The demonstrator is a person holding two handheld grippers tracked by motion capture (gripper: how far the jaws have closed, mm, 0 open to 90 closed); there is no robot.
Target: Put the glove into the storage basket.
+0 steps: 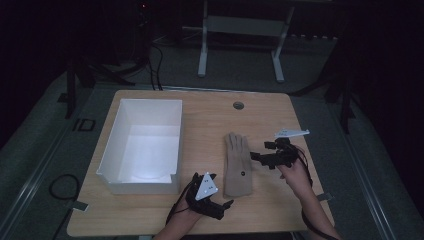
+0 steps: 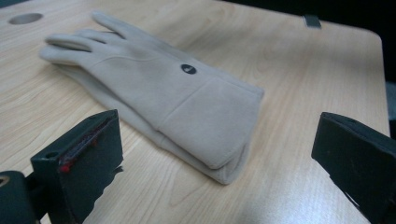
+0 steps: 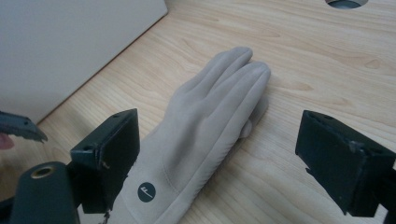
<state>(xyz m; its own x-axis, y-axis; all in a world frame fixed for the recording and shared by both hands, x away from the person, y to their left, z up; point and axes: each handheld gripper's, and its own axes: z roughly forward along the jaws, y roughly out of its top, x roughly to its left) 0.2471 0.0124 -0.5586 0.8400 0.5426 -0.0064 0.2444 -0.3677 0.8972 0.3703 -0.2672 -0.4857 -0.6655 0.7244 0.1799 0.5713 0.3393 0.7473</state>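
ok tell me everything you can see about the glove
The glove is beige, of soft, suede-like fabric, with a small dark round logo patch on its back and a seamed cuff. It lies flat on the wooden table, back up, fingers together and pointing away from the person, cuff toward the near edge. It sits right of the white box, apart from it. Nothing grips it: the left gripper and right gripper both stand open near it.

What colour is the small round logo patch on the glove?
Black with a white mark, on the beige glove; the logo patch shows best in the right gripper view.
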